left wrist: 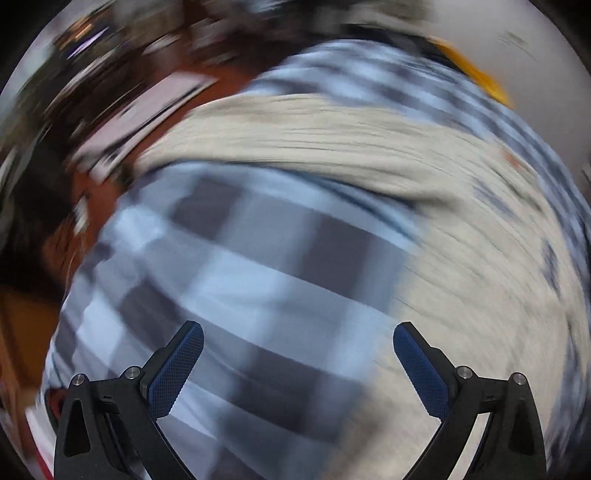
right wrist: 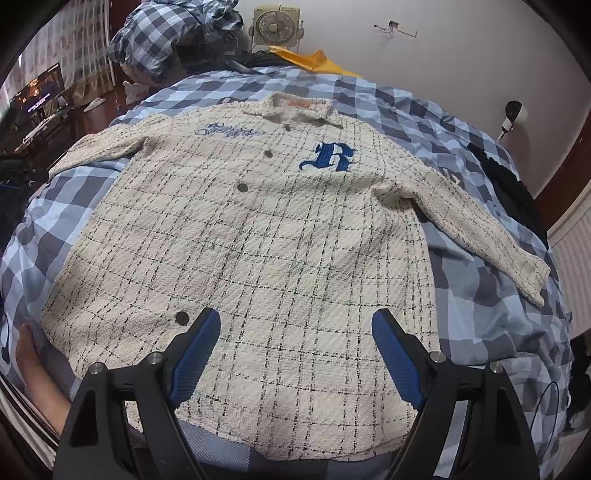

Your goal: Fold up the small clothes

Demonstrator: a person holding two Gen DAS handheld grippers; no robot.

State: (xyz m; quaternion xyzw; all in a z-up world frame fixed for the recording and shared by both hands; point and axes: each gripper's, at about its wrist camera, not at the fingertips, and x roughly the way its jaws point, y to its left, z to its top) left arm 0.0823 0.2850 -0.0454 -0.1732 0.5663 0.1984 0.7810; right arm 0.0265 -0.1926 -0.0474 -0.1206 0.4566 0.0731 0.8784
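Right gripper (right wrist: 295,350), nearest the lens, hangs over the lower hem w/ jaws spread wide, nothing between the blue ribbed pads (right wrist: 195,354). Beneath it a cream tweed shirt-jacket (right wrist: 258,240), black windowpane check, lies flat & front-up on a bed, hem toward the camera, collar (right wrist: 295,109) far. A dark snap button (right wrist: 182,316) sits just beside the gripper's picture-left finger; more snaps run up the placket. Bare skin, prob. a foot or forearm, can't tell which (right wrist: 33,369), shows at lower left, at the garment's corner. Mid-chest: a blue gothic "R" patch (right wrist: 330,157) on picture-right, blue script embroidery (right wrist: 227,130) on picture-left. Both sleeves are spread out; the picture-right sleeve (right wrist: 480,229) angles down over the blue-grey checked duvet (right wrist: 498,332). Beyond the collar: yellow cloth (right wrist: 314,59), a bundle of checked bedding (right wrist: 166,37), a small beige fan (right wrist: 277,26) against the white wall.

Left wrist view is heavily motion-blurred. Left gripper (left wrist: 297,362) also stands wide, empty, above the checked duvet (left wrist: 258,266), w/ the cream garment (left wrist: 369,140) streaked across the middle & right of frame.
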